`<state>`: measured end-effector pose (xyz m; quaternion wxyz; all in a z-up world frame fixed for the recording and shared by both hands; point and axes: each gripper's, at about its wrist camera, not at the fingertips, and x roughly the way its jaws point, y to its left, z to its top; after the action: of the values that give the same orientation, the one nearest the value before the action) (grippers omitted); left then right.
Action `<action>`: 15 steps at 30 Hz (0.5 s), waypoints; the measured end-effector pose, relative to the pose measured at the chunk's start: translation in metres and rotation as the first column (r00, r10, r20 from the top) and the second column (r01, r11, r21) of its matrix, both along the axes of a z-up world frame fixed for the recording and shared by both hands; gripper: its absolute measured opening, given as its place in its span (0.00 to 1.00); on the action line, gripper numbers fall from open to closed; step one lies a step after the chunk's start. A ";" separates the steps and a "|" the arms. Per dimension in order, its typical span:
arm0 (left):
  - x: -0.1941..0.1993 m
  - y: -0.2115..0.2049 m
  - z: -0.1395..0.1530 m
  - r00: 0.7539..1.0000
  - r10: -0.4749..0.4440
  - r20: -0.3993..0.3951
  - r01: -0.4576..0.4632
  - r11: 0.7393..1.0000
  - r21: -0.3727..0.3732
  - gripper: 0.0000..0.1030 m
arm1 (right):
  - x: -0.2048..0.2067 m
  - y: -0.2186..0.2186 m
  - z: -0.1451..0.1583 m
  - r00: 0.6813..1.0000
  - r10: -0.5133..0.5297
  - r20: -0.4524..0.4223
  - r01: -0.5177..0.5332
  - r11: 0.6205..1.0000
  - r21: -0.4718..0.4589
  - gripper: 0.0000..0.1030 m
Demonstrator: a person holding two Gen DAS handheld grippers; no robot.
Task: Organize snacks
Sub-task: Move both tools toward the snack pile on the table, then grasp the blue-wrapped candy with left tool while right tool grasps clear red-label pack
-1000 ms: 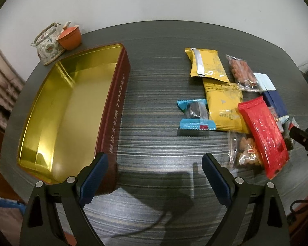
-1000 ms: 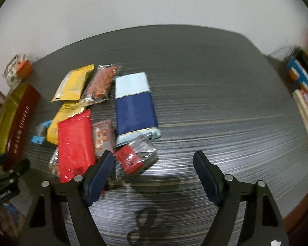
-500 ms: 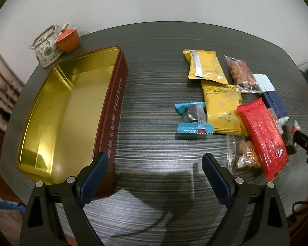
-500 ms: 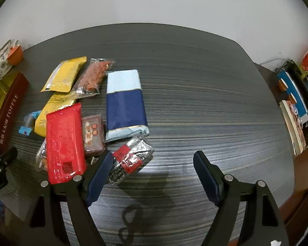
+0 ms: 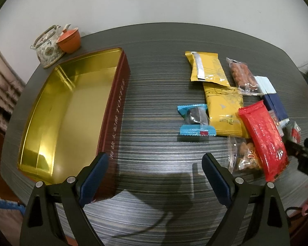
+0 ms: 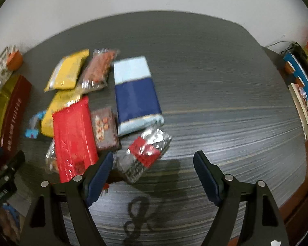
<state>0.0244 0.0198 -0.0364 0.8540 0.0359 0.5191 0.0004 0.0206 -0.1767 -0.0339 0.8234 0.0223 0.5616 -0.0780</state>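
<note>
Where tin (image 5: pixel 57 110) gapes, shelf (image 6: pixel 301 86) hides.

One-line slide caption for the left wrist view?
Open left gripper hovers over the table between an empty gold tin and scattered snack packets.

**Both tongs open, angled down over the bench**

My left tongs (image 5: pixel 155 174) stood wide open, both blue-padded fingers (image 5: pixel 95 177) spread apart with nothing between them, tilted steeply down. My right tongs (image 6: pixel 154 172) were open too, pads clear of any grip, pointing steeply down. From the right wrist view, the left tongs showed at the far left edge; no hand or sleeve was visible.
</note>
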 end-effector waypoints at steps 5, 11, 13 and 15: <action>0.001 0.000 -0.001 1.000 -0.002 -0.003 0.002 1.000 -0.002 0.90 | -0.001 -0.006 -0.008 1.000 0.000 -0.010 0.000 1.000 0.009 0.60; 0.004 0.000 -0.002 1.000 -0.013 -0.008 0.013 1.000 -0.003 0.90 | 0.002 -0.014 -0.013 1.000 0.012 0.000 -0.012 0.999 0.030 0.39; 0.005 0.000 0.000 1.000 -0.017 -0.009 0.017 1.000 -0.011 0.90 | 0.003 -0.017 -0.012 1.000 0.022 0.018 -0.022 1.000 0.018 0.34; 0.007 0.000 0.000 1.000 -0.022 -0.011 0.021 0.999 -0.024 0.90 | 0.006 -0.021 -0.013 0.999 0.028 0.033 -0.028 0.999 0.022 0.31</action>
<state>0.0315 0.0193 -0.0363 0.8514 0.0313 0.5234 -0.0152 0.0262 -0.1972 -0.0469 0.8331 0.0248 0.5493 -0.0598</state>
